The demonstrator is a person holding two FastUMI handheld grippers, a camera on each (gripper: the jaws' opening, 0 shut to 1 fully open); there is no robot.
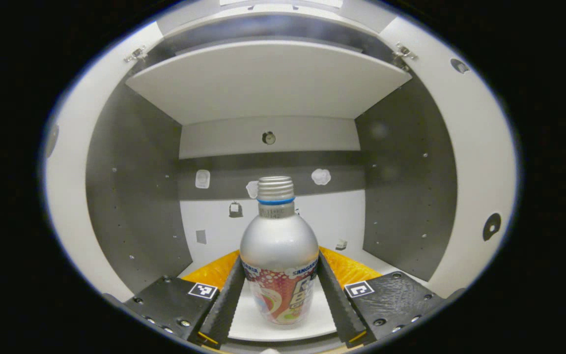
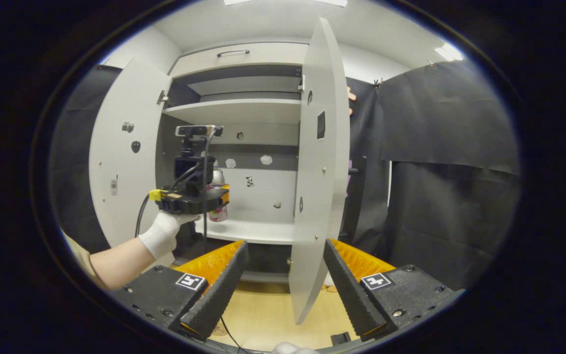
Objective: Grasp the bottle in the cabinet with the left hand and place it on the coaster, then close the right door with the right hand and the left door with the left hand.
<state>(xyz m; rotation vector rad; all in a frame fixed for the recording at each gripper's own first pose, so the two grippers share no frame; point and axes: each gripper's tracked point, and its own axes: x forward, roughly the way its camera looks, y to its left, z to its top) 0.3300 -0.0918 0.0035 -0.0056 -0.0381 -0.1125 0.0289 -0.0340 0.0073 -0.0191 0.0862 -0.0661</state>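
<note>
Two fingers of the left gripper point(image 1: 280, 295) flank the bottle point(image 1: 279, 255) at the bottom centre of the left gripper view, one on each side of its printed lower body. They look to be touching or nearly touching it, but I cannot tell whether both press on it. The bottle stands upright on the white shelf floor point(image 1: 248, 324) inside the cabinet point(image 1: 135, 196), its threaded neck at mid-frame, with an upper shelf point(image 1: 268, 83) across the top.

In the right gripper view, the right gripper point(image 2: 285, 290) sits at the bottom centre with its fingers spread wide and nothing between them; the edge of the right door point(image 2: 320, 162) stands just beyond, swung open. At left of that frame a gloved hand point(image 2: 165, 233) holds the left gripper point(image 2: 192, 199) into the cabinet, with the left door point(image 2: 123, 152) open beside it.

By my reading the task is at its first step: the bottle is not yet lifted out, it is not on the coaster, and both doors are left to close.
</note>
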